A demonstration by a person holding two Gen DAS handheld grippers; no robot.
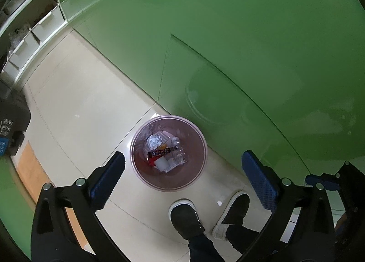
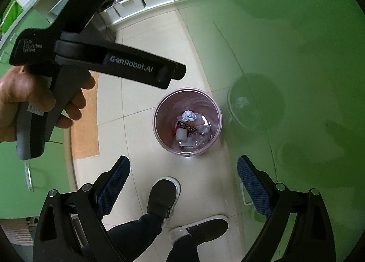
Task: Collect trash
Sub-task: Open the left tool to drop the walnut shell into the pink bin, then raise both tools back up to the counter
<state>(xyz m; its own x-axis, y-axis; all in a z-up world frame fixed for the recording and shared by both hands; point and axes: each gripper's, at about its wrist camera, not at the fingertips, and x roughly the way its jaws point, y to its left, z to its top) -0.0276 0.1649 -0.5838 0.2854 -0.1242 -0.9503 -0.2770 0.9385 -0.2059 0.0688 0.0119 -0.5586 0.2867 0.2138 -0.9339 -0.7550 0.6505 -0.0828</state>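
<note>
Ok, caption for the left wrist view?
Open left gripper above a round pink plastic waste bin holding crumpled trash.

both hand-held grippers, left [image 1: 182, 171] and right [image 2: 183, 177], point steeply down, jaws wide apart.

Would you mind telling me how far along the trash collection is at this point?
Done: the pink trash bin already holds a crumpled foil ball, a white cup, a printed wrapper and clear plastic. In hand: nothing; the left gripper and right gripper both hang open and empty above the bin. Left: only a small white scrap shows on the floor by the shoes.
</note>
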